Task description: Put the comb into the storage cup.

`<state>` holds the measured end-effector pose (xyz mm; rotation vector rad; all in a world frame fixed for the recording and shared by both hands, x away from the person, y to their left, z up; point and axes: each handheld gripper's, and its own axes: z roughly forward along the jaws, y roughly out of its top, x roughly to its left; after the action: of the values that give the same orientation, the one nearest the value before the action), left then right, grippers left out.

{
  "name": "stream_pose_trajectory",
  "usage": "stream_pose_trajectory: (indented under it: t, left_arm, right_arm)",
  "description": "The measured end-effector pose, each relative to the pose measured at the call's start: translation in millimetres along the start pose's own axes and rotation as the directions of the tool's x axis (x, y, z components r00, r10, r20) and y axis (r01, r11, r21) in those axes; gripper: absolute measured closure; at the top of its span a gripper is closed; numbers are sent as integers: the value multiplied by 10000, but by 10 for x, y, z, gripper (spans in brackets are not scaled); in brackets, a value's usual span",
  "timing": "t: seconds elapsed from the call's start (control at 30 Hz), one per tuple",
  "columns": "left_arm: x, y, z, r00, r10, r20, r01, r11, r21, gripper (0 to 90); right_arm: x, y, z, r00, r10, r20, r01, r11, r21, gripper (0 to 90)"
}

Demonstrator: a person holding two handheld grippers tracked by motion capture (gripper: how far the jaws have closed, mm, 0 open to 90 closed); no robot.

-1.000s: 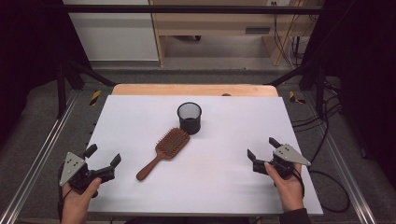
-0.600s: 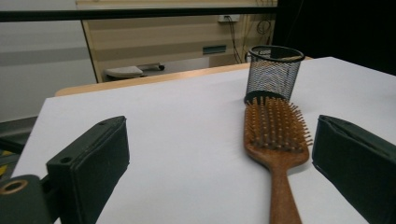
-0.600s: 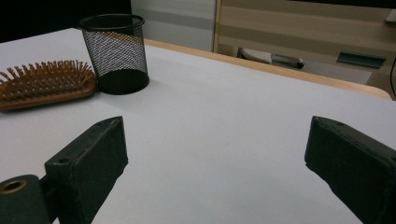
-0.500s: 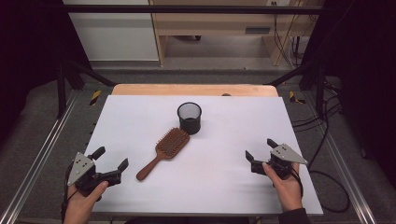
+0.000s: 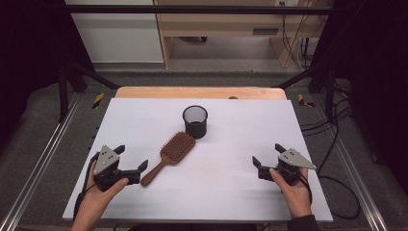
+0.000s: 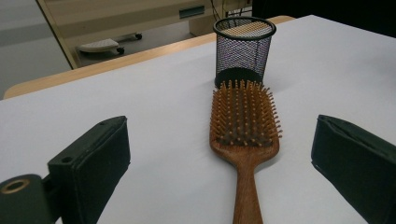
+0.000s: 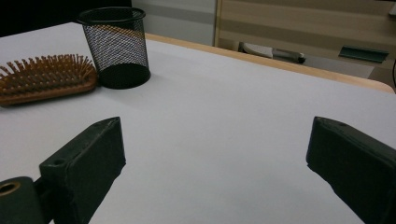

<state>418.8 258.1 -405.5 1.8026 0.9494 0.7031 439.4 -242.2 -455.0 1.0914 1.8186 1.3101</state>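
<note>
The left gripper [image 5: 131,159] is held with its jaws spread wide and nothing between them; in the left gripper view the jaws are seen flanking the wooden handle of the hairbrush [image 6: 244,135], which lies along the gripper's axis but is not touched. Compared with the high view a second ago, this gripper has been carried inward from the worktop's [image 5: 231,202] left edge, so that its nearer jaw tip now lies just beside the handle end. From this shift an approach to a grasp on the handle is judged to be under way; closure is not yet begun.

The hairbrush [image 5: 169,156] is placed bristles up near the worktop's centre, diagonally, its head pointing toward the black mesh cup [image 5: 195,121] and lying close against the cup's base. Neither object is displaced from the earlier frames.

The right gripper [image 5: 269,156] is likewise held with jaws apart and empty, well apart from both objects at the worktop's right side. Its position is almost unchanged, only a slight inward drift being noted.
</note>
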Motion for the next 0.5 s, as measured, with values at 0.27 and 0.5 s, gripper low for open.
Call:
stream_pose_trajectory:
  t: [0.27,0.5]
  left_arm:
    - [-76,85,156,9989,432,154,-443,9957,816,52]
    - [-153,166,299,9968,729,340,-771,9863,1459,56]
  right_arm:
    - [-11,-2,6,9999,116,-6,-116,9999,43,45]
    - [5,0,6,10000,20,-35,-19,10000,65,44]
